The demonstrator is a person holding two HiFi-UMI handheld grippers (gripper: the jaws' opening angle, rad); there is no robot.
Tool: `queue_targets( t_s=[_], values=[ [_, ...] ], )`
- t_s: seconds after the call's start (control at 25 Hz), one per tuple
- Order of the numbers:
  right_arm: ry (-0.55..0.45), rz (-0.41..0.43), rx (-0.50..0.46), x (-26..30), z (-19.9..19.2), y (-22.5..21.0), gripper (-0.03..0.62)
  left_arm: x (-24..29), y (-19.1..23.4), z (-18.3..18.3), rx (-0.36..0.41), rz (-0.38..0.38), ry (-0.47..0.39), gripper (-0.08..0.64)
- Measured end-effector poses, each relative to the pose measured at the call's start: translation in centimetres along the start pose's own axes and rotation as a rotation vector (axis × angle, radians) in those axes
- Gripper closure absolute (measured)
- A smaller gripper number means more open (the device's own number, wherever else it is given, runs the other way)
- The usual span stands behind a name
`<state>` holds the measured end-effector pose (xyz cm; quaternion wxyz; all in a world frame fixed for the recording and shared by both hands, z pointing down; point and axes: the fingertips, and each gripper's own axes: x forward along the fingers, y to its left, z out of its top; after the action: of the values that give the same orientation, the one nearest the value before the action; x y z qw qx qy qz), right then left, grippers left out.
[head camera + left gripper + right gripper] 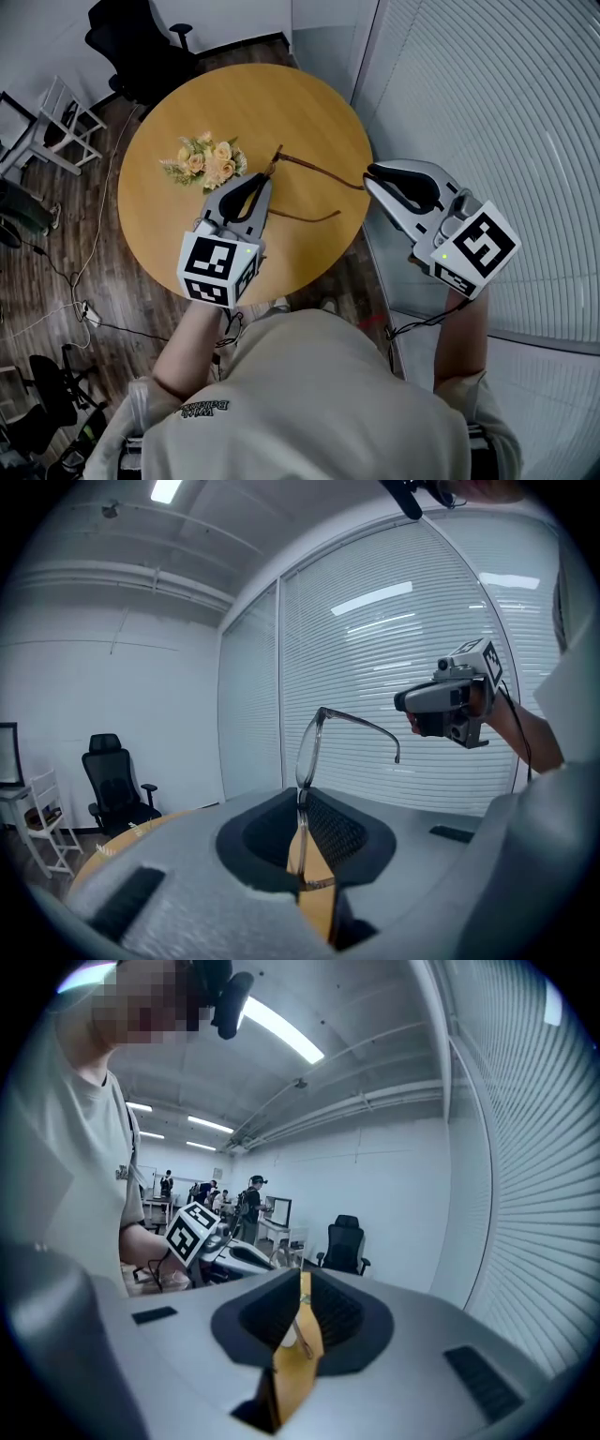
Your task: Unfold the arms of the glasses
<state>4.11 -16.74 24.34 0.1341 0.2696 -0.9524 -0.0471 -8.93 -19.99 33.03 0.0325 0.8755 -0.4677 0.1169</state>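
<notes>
Thin brown-rimmed glasses [319,170] hang above the round wooden worktop [309,103], pinched at the front by your left claw [267,180] for steadying. Your right claw [372,172], pressed together and empty, sits beside an arm tip.

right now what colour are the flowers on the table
Cream and pale peach flowers, clearest in the head view.

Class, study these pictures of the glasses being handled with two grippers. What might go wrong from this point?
1. The left gripper pinches the glasses only at the front frame, so they may twist or slip.
2. The shut, empty right gripper hangs close to the tip of one unfolded arm; a nudge may overbend its hinge.
3. The flowers lie near the frame and might snag.
</notes>
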Motion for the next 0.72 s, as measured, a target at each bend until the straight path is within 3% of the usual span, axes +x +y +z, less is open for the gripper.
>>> queue_targets(
  t_s=[0.16, 0.36, 0.52, 0.72],
  values=[
    [-0.175, -0.078, 0.025, -0.9, 2.1, -0.2, 0.551, 0.0, 0.1, 0.2, 0.01, 0.01, -0.006, 0.514],
    [-0.362, -0.166, 0.157, -2.6, 3.4, -0.4, 0.552, -0.5, 0.2, 0.7, 0.017, 0.023, -0.016, 0.514],
    [-0.387, -0.196, 0.239, -3.1, 2.5, -1.1, 0.552, -0.7, 0.3, 0.6, 0.018, 0.028, -0.017, 0.514],
    [-0.358, -0.217, 0.248, -3.4, 1.7, -1.6, 0.552, -0.8, 0.5, 0.5, 0.003, 0.03, -0.016, 0.514]
  ],
)
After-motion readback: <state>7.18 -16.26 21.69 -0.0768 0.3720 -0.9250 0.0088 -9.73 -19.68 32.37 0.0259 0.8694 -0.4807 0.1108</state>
